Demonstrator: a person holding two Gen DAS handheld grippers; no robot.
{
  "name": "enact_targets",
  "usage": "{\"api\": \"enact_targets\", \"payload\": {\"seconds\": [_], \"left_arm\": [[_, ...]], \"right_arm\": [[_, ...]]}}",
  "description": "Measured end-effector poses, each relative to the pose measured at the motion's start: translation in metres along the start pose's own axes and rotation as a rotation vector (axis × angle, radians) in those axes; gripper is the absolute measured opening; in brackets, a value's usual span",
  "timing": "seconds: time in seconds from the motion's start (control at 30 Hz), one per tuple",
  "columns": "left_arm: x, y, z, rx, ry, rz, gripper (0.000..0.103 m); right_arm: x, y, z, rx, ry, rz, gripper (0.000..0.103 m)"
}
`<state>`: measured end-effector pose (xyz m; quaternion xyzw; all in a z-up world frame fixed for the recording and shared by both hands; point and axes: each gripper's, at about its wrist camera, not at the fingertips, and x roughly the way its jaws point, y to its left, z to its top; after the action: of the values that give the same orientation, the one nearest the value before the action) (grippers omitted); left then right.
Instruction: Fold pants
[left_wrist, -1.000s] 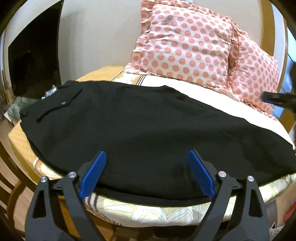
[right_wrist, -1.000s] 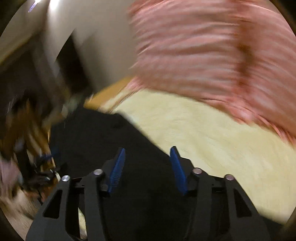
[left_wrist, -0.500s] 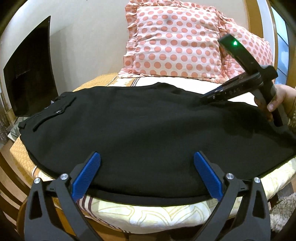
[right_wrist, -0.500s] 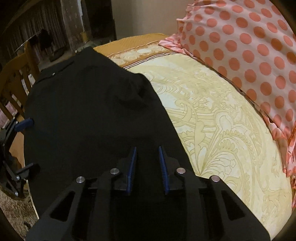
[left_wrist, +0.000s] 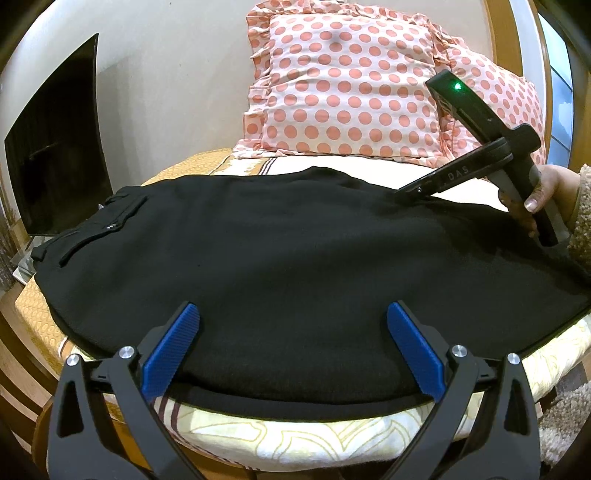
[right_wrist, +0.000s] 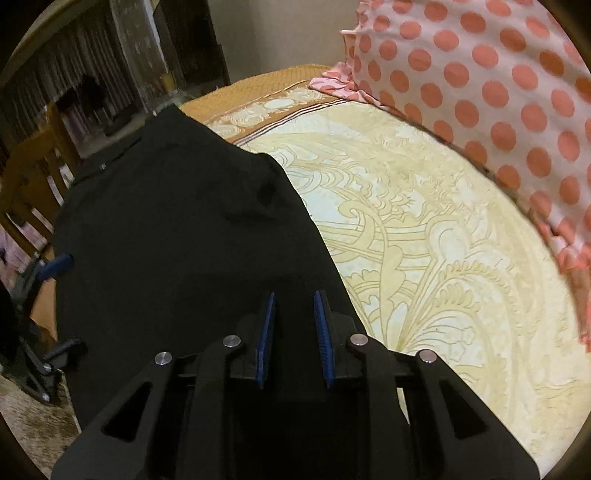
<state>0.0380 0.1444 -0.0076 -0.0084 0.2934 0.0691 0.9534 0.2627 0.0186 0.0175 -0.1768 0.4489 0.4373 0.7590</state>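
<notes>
the black pants (left_wrist: 288, 258) lie spread flat across the bed (left_wrist: 295, 435), on the cream patterned sheet (right_wrist: 424, 240). the waistband with a buttoned back pocket (left_wrist: 107, 221) is at the far left in my left view, and the cloth runs smooth to the right with only small creases near the far edge. two pink polka-dot pillows (left_wrist: 351, 92) stand behind the pants against the wall.

my left gripper (left_wrist: 295, 332) sits low at the near edge of the bed, jaws spread wide apart with the pants' near edge between them, gripping nothing. my right gripper (right_wrist: 293, 317) tilts down onto the far edge of the pants, close to the sheet; its blue pads (right_wrist: 267, 325) stand close, a narrow gap between them, and i cannot tell whether any cloth is pinched there. my right hand (left_wrist: 535, 201) wraps the handle, thumb forward.
</notes>
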Motion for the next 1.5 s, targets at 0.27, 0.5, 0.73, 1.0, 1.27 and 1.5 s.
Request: {"api": "enact_targets", "payload": {"seconds": [0.27,0.5,0.73,1.0,1.27,1.5], "left_arm": [[0.0,0.001,0.0,-0.002,0.001,0.0,0.101],[0.001,-0.001,0.001,-0.008,0.009,-0.002,0.101],[0.002,-0.003,0.002,-0.003,0.011,0.001,0.101],[-0.005,0.001,0.005,-0.02,0.02,-0.051,0.101],[-0.012,-0.027,0.016,0.02,-0.025,-0.162,0.101],[-0.003,-0.059,0.024,0.075,-0.021,-0.232,0.101]], "right_arm": [[-0.008,0.019,-0.01,-0.093,-0.019,-0.051,0.002],[-0.019,0.016,0.004,-0.099,-0.085,-0.177,0.001],[-0.004,0.016,0.0,-0.129,-0.036,-0.209,0.002],[-0.07,-0.011,-0.035,0.004,-0.118,-0.493,0.064],[-0.218,-0.06,-0.226,0.581,-0.272,-0.847,0.073],[-0.32,-0.071,-0.452,1.275,-0.422,-1.052,0.076]]}}
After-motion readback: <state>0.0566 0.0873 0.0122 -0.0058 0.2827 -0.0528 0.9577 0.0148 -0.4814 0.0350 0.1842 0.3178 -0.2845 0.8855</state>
